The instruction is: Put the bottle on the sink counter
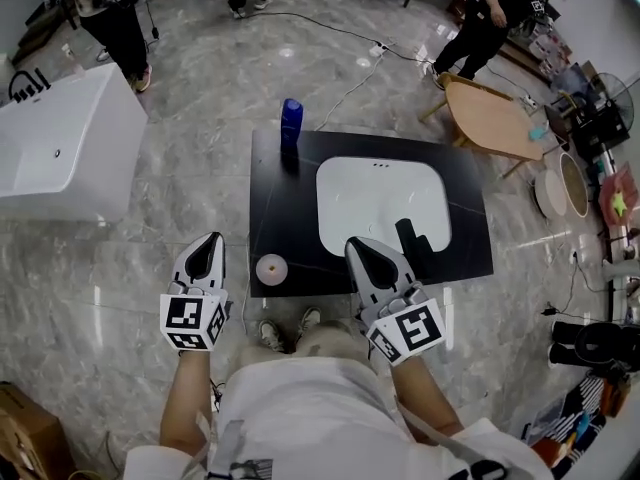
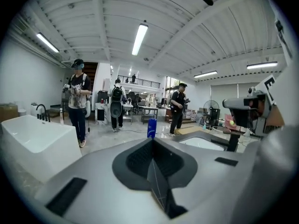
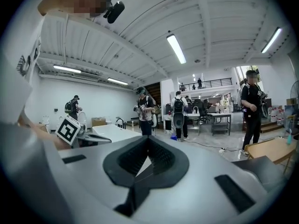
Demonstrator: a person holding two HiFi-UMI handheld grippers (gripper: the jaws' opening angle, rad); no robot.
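Both your claws are closed with nothing in them. The left claw (image 2: 152,140) has its jaws pressed together at the tips, and so does the right claw (image 3: 148,139). In the head view your left claw (image 1: 210,244) shows just off the near left corner of the counter (image 1: 283,203), over the floor. Your right claw (image 1: 356,245) shows over the counter's near edge, at the near rim of the sink (image 1: 335,183).

There is one bottle (image 1: 291,120). It is blue and stands upright on the counter's far left corner, well apart from both claws. In the left gripper view the bottle (image 2: 151,127) sits straight beyond your closed jaws.

The counter carries one white sink, and one black faucet (image 1: 412,240) at the sink's near right. One round pale thing (image 1: 271,267) lies at the counter's near left corner; what it is I cannot tell.

Around the counter there is one white tub (image 1: 70,138) to the left and one wooden table (image 1: 495,120) to the far right. Three other people stand along the far side of the room.
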